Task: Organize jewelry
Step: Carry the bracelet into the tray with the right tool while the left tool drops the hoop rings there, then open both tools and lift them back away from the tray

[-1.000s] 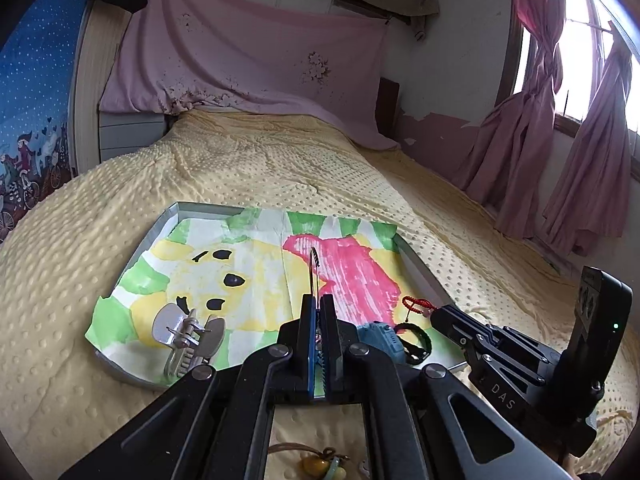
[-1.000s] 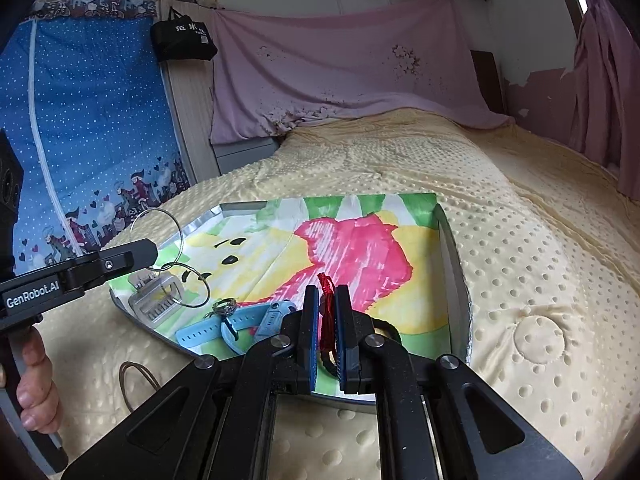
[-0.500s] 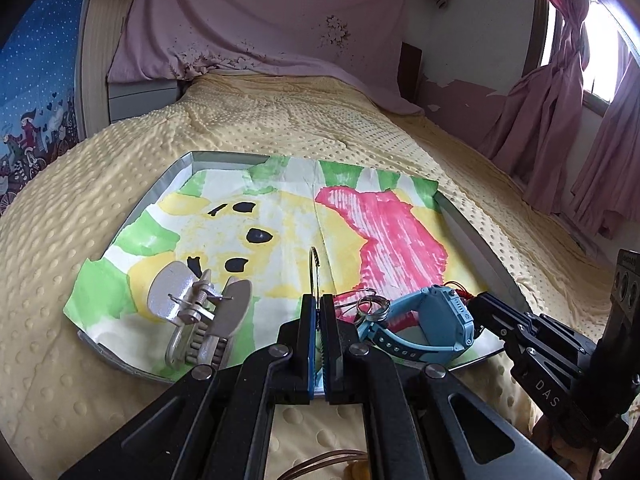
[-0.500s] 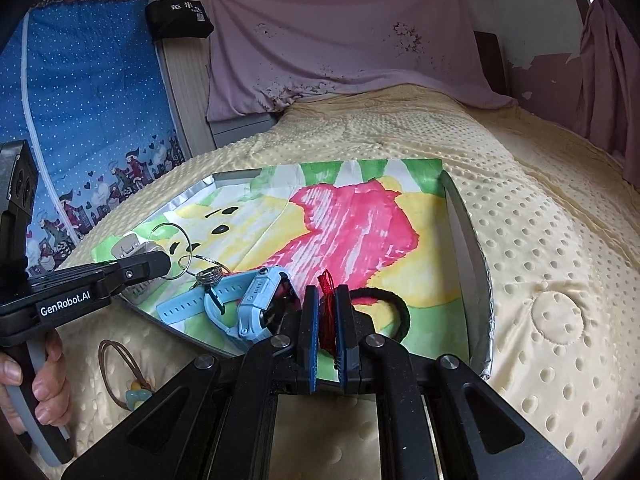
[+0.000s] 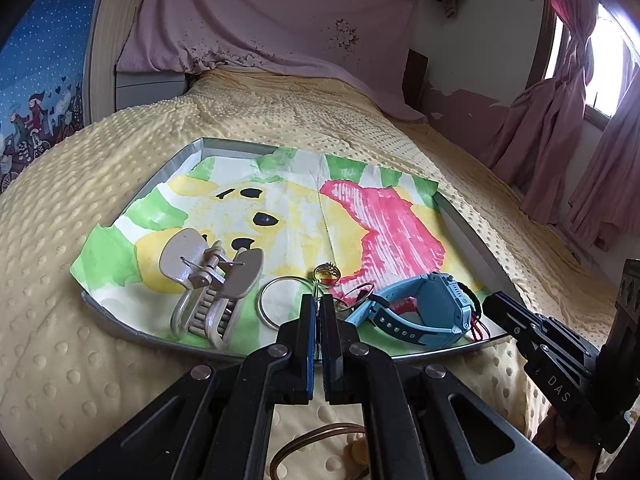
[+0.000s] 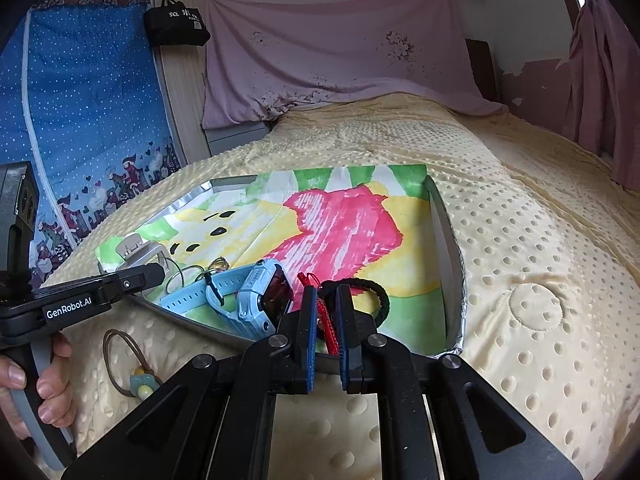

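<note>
On a yellow dotted bedspread (image 5: 120,184), a brown hair tie (image 6: 120,356) with a pale charm lies nearest, outside the tray and just below the left gripper (image 5: 319,308). That gripper's jaws stand nearly together, pinching the near edge of a thin wire hoop (image 5: 280,300) that lies flat on the tray's painted paper (image 5: 280,208). The right gripper (image 6: 325,300) has its jaws a narrow gap apart, with a red cord (image 6: 326,320) between them; whether the pads press it cannot be told. A black braided loop (image 6: 378,296) lies just beyond its tips. Between the two tools rests a blue watch (image 5: 424,312), on its side near the front rim of the grey tray (image 5: 188,152). A small gold ring (image 5: 327,271) sits just past the hoop; a silver hair claw (image 5: 212,280) lies to the left. A hand (image 6: 44,384) grips the left tool's handle. Pink cloth (image 5: 272,20) hangs at the bed's head.
</note>
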Demonstrator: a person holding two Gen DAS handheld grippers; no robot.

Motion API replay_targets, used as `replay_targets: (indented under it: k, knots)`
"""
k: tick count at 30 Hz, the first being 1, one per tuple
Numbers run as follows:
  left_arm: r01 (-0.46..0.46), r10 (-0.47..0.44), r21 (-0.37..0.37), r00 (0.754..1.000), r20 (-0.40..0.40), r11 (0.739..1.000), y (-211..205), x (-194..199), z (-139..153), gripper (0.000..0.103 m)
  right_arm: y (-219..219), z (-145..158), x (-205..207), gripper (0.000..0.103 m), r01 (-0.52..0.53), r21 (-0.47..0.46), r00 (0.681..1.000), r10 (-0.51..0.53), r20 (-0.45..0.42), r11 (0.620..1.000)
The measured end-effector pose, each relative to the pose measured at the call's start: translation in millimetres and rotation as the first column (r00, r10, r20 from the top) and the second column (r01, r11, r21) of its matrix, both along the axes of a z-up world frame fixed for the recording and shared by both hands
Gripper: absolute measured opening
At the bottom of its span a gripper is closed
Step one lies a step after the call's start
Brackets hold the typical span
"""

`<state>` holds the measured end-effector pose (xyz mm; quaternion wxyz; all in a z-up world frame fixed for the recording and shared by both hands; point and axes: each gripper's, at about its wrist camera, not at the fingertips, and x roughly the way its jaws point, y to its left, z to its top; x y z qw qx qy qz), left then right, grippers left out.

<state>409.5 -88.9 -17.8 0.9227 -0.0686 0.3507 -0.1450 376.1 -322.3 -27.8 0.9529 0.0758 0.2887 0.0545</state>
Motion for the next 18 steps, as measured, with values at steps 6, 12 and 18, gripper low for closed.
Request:
replay_targets:
  k: [6, 12, 18]
  knots:
    - [-0.014, 0.014, -0.033, 1.000, 0.017, 0.999, 6, -8, 3, 0.004, -3, 13, -20, 0.009, 0.025, -0.015, 0.998, -0.024, 0.050, 1.000]
    - [-0.013, 0.014, -0.037, 0.999, 0.045, 0.999, 4, -23, 11, 0.031, -10, 22, -38, 0.009, 0.054, -0.007, 0.996, -0.053, 0.072, 0.999]
    - [-0.039, 0.044, -0.052, 0.992, 0.114, 0.998, 13, -46, 24, 0.065, -19, 30, -63, 0.039, 0.080, 0.028, 0.991, -0.082, 0.103, 0.996]
